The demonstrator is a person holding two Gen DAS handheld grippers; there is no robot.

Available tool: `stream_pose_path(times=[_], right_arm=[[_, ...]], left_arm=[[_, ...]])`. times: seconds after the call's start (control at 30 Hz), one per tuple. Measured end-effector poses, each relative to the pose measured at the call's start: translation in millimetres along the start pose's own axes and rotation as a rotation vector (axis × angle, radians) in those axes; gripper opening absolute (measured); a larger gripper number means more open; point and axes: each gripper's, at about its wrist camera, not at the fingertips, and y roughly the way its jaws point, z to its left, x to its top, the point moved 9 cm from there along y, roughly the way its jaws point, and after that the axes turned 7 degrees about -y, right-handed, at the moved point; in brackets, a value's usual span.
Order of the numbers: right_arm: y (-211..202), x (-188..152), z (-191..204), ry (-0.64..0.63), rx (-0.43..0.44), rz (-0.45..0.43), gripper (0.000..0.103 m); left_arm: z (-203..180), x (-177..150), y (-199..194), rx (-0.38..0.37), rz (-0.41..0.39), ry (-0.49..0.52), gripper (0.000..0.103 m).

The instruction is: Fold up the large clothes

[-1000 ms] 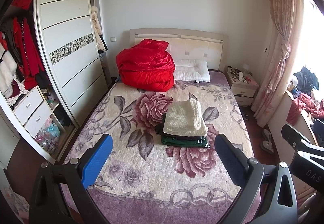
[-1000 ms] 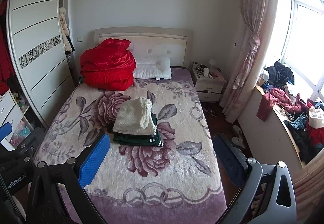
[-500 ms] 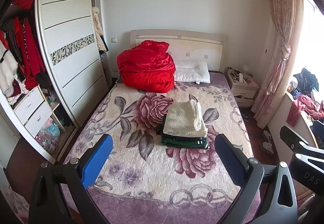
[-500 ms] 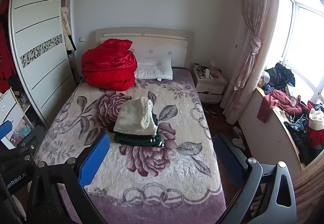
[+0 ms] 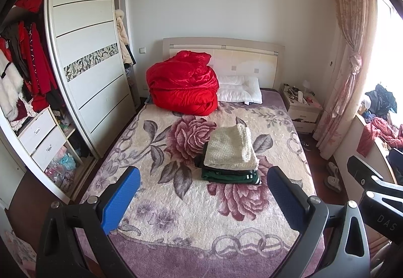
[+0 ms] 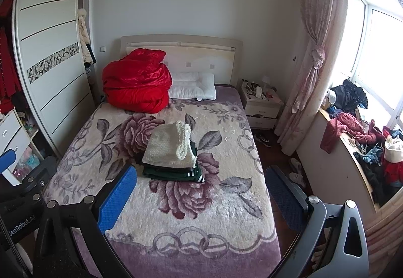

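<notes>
A folded stack lies in the middle of the bed: a cream knitted garment (image 5: 230, 147) (image 6: 168, 147) on top of folded dark green clothes (image 5: 228, 173) (image 6: 173, 172). My left gripper (image 5: 201, 192) is open and empty, held high above the foot of the bed. My right gripper (image 6: 201, 192) is also open and empty, held beside it; it shows at the right edge of the left wrist view (image 5: 372, 192). The left gripper shows at the left edge of the right wrist view (image 6: 22, 187). Both are well away from the stack.
The bed (image 5: 176, 215) has a floral rose blanket, a red quilt bundle (image 5: 182, 85) and a white pillow (image 5: 239, 89) at the head. A wardrobe (image 5: 85, 64) stands left, a nightstand (image 5: 301, 107) right. Loose clothes (image 6: 352, 124) pile on the window ledge.
Both views have tilted very slightly; the bed sits a little lower in the frames. The stack and both open grippers are otherwise the same.
</notes>
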Motion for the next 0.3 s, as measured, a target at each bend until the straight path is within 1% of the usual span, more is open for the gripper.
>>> stream_pose_path(times=[0.3], right_arm=[[-1.3,-3.9,1.7,0.001,-0.001,0.000,0.103]], left_arm=[[2.8,-0.2,0.0,0.001,-0.004,-0.005,0.103]])
